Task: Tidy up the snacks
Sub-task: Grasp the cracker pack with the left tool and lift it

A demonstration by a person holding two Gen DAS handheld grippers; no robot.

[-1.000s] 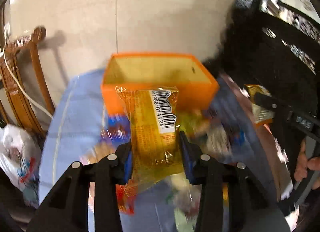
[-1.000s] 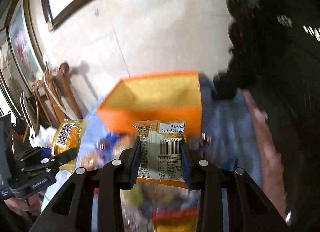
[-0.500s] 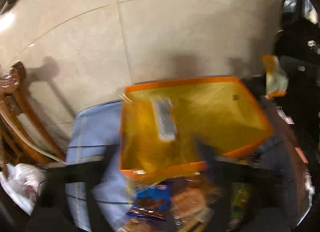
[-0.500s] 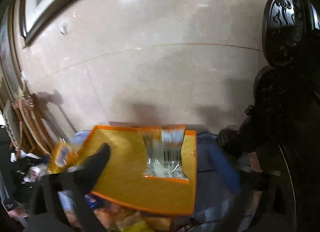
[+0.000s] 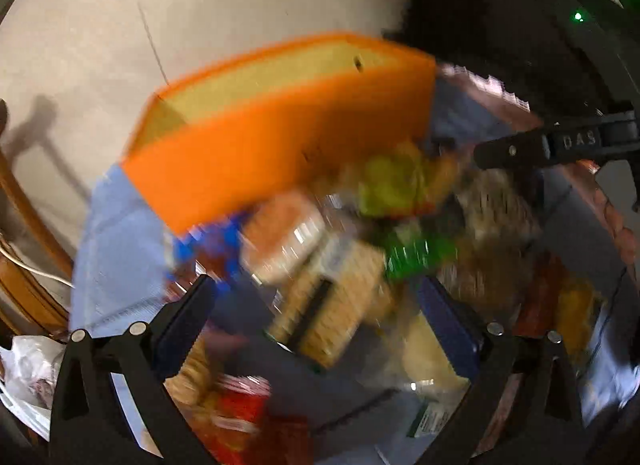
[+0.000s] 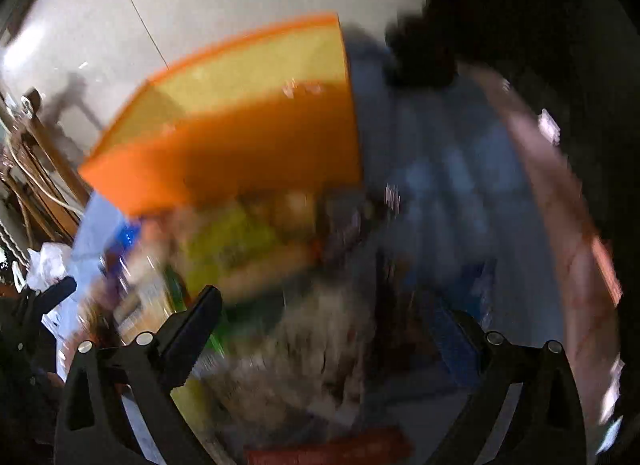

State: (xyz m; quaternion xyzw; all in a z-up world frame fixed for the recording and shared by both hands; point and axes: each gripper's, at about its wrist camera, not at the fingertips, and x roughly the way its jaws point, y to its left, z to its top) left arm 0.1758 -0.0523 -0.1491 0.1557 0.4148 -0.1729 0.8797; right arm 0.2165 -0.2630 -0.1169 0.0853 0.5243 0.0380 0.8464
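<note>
An orange box (image 5: 280,145) with a yellow inside stands at the back of a blue cloth (image 5: 120,249); what lies in it is hidden. In front of it is a blurred pile of snack packets: a yellow-green one (image 5: 392,185), a green one (image 5: 416,257), a beige cracker pack (image 5: 340,305) and a red one (image 5: 244,405). My left gripper (image 5: 314,289) hangs open over the cracker pack, holding nothing. My right gripper (image 6: 326,301) is open too, above the pile beside the orange box (image 6: 240,153). Each gripper shows at the edge of the other's view.
A wooden chair (image 5: 24,265) and a white plastic bag (image 5: 28,365) sit to the left of the cloth. The table's reddish-brown edge (image 6: 560,205) curves along the right. Dark furniture (image 5: 520,25) fills the back right, with a pale tiled surface behind the box.
Both grippers were shut on snack packets, let them go over the orange box, and have come down toward the pile in front of it with jaws wide.
</note>
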